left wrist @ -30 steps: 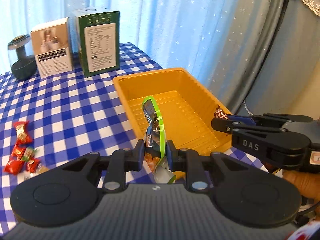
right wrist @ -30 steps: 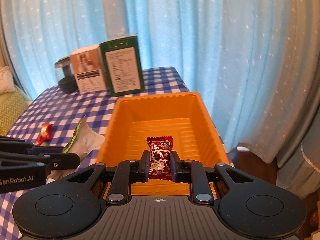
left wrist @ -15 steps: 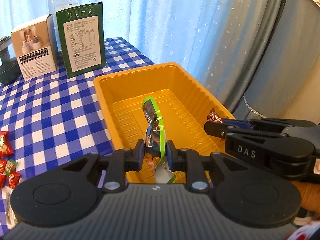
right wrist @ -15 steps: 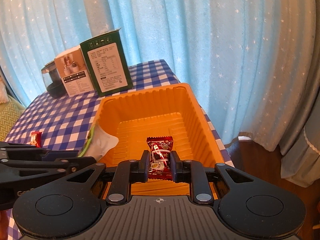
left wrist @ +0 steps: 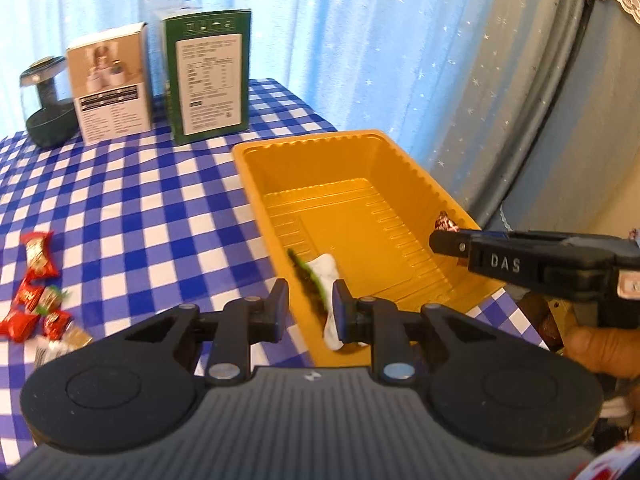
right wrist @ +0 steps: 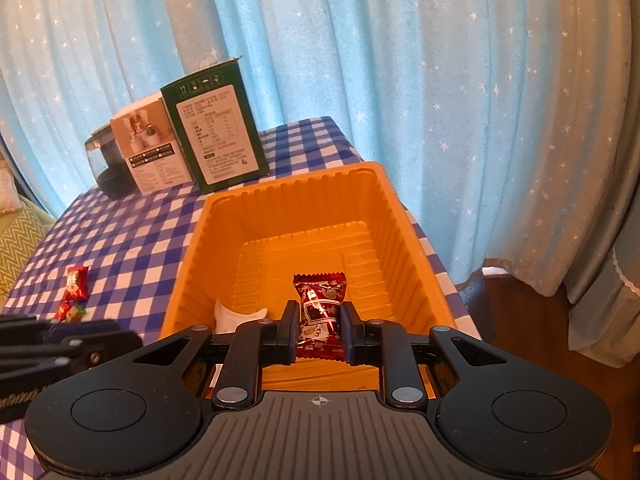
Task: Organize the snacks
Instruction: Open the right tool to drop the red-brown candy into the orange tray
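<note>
An orange tray (left wrist: 256, 184) (right wrist: 200, 240) sits on the blue checked tablecloth. My left gripper (left wrist: 310, 304) is open over the tray's near left corner. A green-edged snack packet (left wrist: 320, 284), blurred, lies loose between the jaws inside the tray; its white end shows in the right wrist view (right wrist: 236, 316). My right gripper (right wrist: 319, 328) is shut on a red wrapped candy (right wrist: 320, 304) above the tray's near end. The right gripper also shows in the left wrist view (left wrist: 444, 240).
Several red wrapped candies (left wrist: 34, 292) (right wrist: 74, 288) lie on the cloth left of the tray. A green box (left wrist: 208, 76), a white box (left wrist: 110, 84) and a dark glass jar (left wrist: 46, 104) stand at the back. Curtains hang behind; the table edge is right of the tray.
My left gripper has opened and let go of the green-edged packet, which has dropped into the tray. The right gripper still holds the red candy over the tray.
</note>
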